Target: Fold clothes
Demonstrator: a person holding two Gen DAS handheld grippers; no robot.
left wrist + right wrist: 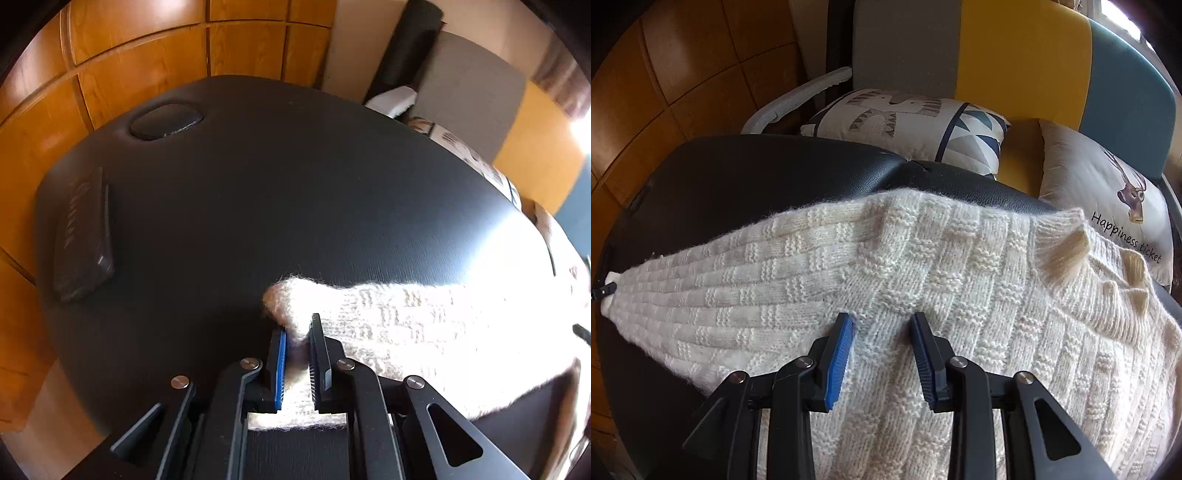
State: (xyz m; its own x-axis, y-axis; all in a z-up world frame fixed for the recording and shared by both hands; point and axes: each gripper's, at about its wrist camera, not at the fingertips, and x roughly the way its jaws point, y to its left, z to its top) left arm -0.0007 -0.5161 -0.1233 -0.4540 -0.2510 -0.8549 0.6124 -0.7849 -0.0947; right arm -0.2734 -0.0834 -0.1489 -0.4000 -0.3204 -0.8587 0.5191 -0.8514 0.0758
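Surface: black padded table (pixel 258 192), with the cream knitted sweater (pixel 923 266) spread across it.
Sweater axis: one sleeve (pixel 369 314) runs out long to the sweater's left, its cuff end at the left gripper.
Right gripper (pixel 882 325): jaws part-way apart over a raised fold of the body knit; looks pinched, but I cannot tell for sure.
Left gripper (pixel 297 332): jaws nearly together, clamped on the sleeve end.
Coming move: likely carrying the sleeve in across the body; the left hand is nearer.
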